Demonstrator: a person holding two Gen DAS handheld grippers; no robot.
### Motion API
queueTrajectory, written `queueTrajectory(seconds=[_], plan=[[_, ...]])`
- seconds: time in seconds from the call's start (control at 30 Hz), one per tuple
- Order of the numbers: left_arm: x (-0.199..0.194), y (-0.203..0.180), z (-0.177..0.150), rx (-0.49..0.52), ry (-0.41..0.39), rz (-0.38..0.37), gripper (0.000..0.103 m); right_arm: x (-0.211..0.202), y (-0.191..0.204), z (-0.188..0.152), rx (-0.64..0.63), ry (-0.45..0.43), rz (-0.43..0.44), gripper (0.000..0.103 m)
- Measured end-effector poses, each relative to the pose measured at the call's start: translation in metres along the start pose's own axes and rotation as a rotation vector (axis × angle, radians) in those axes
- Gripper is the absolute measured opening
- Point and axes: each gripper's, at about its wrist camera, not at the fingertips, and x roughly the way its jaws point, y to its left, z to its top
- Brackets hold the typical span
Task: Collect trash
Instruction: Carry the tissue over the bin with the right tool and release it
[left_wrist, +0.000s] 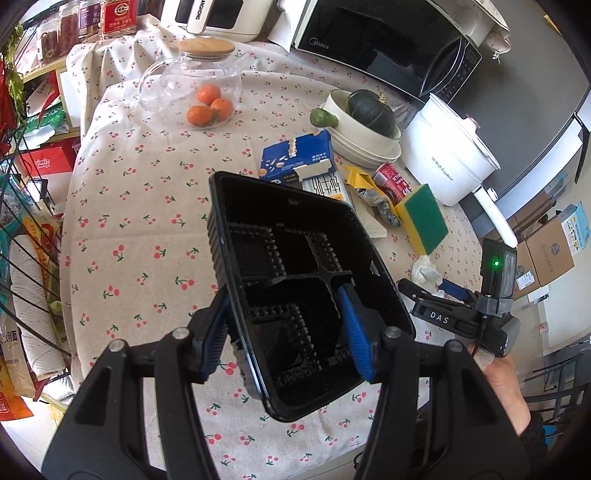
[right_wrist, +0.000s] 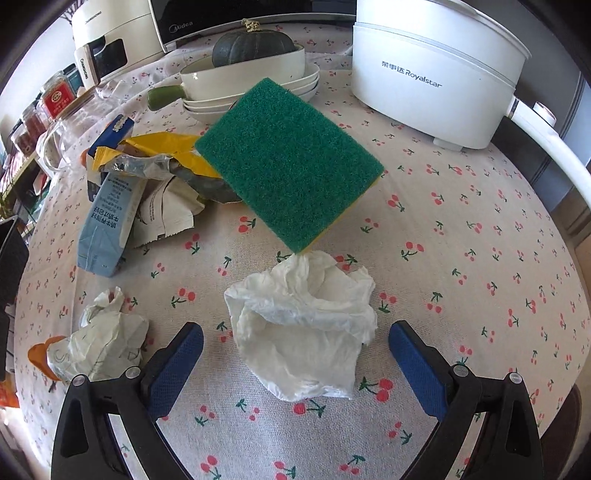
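Tissue (right_wrist: 301, 332) lay crumpled just before sponge (right_wrist: 290, 162), between spread fingers of right gripper (right_wrist: 295, 365). Left gripper (left_wrist: 288, 328) clamped black tray (left_wrist: 306, 291) wall. Risk: pads snagging tablecloth (right_wrist: 461, 229), nudging sponge; tilted tray slipping.

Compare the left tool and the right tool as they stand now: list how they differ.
The left tool is shut on the black tray, one finger outside its wall and one inside; the right tool is open and holds nothing. The left tool holds its tray tilted above the tablecloth, while the right tool hovers with the crumpled white tissue lying between its fingers. Both have blue finger pads on black arms.
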Motion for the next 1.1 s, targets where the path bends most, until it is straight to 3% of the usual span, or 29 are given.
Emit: queueTrajectory(seconds=[0.1, 0.23, 0.4, 1.1], plan=[[0.002, -0.004, 0.000, 0.010, 0.004, -0.002, 0.059, -0.001, 0.000, 0.000, -0.016, -0.020, -0.030, 0.077], [0.004, -0.011, -0.001, 0.024, 0.007, -0.010, 0.059, -0.010, -0.008, 0.001, 0.000, -0.024, 0.017, 0.047], [0.003, -0.018, -0.004, 0.040, 0.006, -0.019, 0.059, -0.028, -0.019, -0.002, -0.002, -0.034, 0.035, 0.034], [0.003, -0.046, -0.011, 0.065, 0.008, -0.072, 0.059, -0.106, -0.078, -0.020, 0.086, -0.107, 0.081, 0.026]])
